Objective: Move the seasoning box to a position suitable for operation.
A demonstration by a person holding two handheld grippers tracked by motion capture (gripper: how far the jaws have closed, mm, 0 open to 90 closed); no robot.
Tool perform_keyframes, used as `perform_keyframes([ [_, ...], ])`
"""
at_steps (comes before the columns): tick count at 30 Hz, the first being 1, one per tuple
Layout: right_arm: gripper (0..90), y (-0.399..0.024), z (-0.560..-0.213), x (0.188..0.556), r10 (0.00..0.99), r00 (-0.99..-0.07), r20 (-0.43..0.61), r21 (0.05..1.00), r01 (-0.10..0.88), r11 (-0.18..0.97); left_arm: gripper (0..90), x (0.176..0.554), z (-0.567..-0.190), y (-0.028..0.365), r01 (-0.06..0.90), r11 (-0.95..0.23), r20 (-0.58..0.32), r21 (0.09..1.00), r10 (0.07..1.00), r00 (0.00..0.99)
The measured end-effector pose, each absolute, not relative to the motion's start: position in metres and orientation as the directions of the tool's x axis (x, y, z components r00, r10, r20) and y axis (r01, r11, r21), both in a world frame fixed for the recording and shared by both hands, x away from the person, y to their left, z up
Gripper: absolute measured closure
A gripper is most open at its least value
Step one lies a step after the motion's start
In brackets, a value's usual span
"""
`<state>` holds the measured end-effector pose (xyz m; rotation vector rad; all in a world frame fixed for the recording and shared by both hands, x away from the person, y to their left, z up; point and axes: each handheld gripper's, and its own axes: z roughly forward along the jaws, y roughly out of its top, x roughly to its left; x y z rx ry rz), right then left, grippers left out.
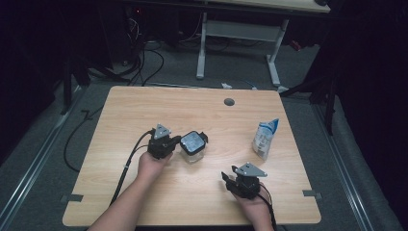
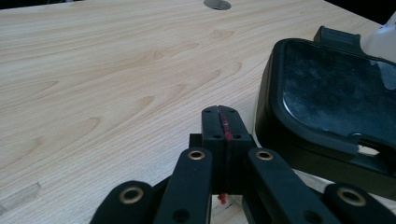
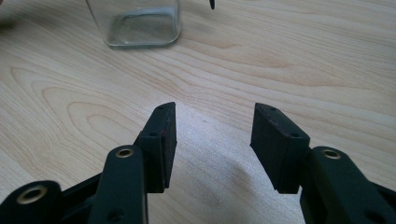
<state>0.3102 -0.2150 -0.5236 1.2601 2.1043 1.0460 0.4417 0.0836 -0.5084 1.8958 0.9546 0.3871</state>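
On the wooden table [image 1: 144, 110] I see my left gripper [image 2: 219, 122] clenched on nothing, the lidded glass jar [image 1: 193, 146] just to its right. My right gripper [image 3: 212, 135] stands released, the jar well ahead of it.

No readable text — labels too blurred

Pale wood-grain tabletop [image 2: 102, 70], matt; clear glass jar [image 3: 140, 25]; black plastic lid [image 2: 327, 88], smooth, dusty; matt black gripper pads [image 3: 275, 140].
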Motion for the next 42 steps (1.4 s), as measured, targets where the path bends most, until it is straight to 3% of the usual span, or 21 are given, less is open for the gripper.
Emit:
perform_keyframes([
  [42,49.6,-0.215,-0.527,0.311,0.889,-0.458,-0.015,0.790,0.539,0.292,90.0,0.362,-0.506,0.055,0.371,-0.268,-0.120,0.889,0.646,0.754],
])
